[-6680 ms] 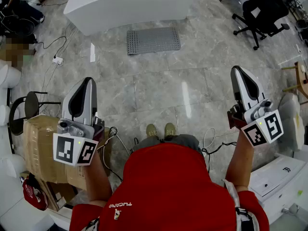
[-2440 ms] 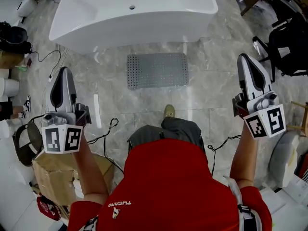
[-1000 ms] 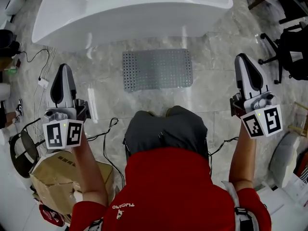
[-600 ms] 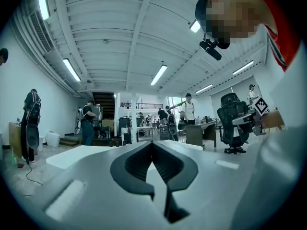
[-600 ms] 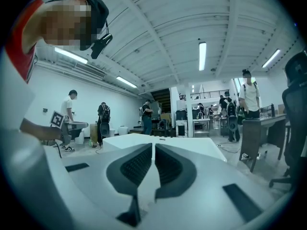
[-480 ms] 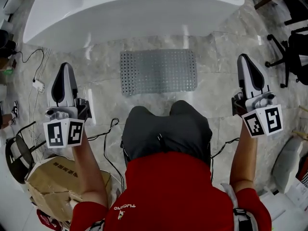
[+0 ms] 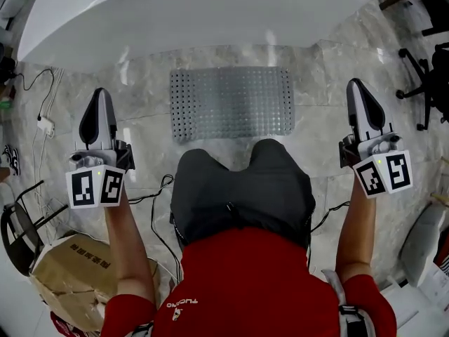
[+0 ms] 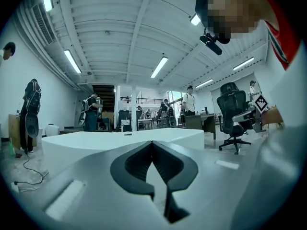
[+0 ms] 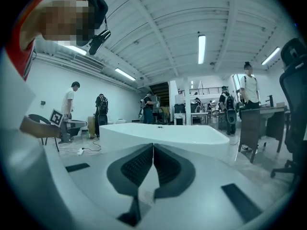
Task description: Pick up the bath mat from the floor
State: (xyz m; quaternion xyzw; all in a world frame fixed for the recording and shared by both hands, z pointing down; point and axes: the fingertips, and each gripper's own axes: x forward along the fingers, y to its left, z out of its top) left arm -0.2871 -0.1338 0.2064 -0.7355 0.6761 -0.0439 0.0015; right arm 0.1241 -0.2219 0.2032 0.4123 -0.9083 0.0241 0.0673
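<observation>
A grey bath mat (image 7: 230,102) with rows of small holes lies flat on the marble floor, just in front of the white bathtub (image 7: 196,9). My left gripper (image 7: 102,98) hovers to the mat's left, shut and empty. My right gripper (image 7: 358,90) hovers to the mat's right, also shut with nothing in it. Both point level toward the tub; in the left gripper view (image 8: 152,143) and the right gripper view (image 9: 153,146) the jaws meet tip to tip. The person's bent knees (image 7: 242,188) sit just below the mat's near edge. The mat is hidden in both gripper views.
Cables (image 7: 151,195) trail over the floor at the left, by a cardboard box (image 7: 70,272). An office chair (image 7: 431,76) stands at the right edge. In the gripper views, other people (image 9: 247,97) and desks stand beyond the tub (image 9: 163,131).
The person has crouched, knees folding forward. Both grippers have sunk toward the floor, still shut, and the mat and tub now look larger and closer.
</observation>
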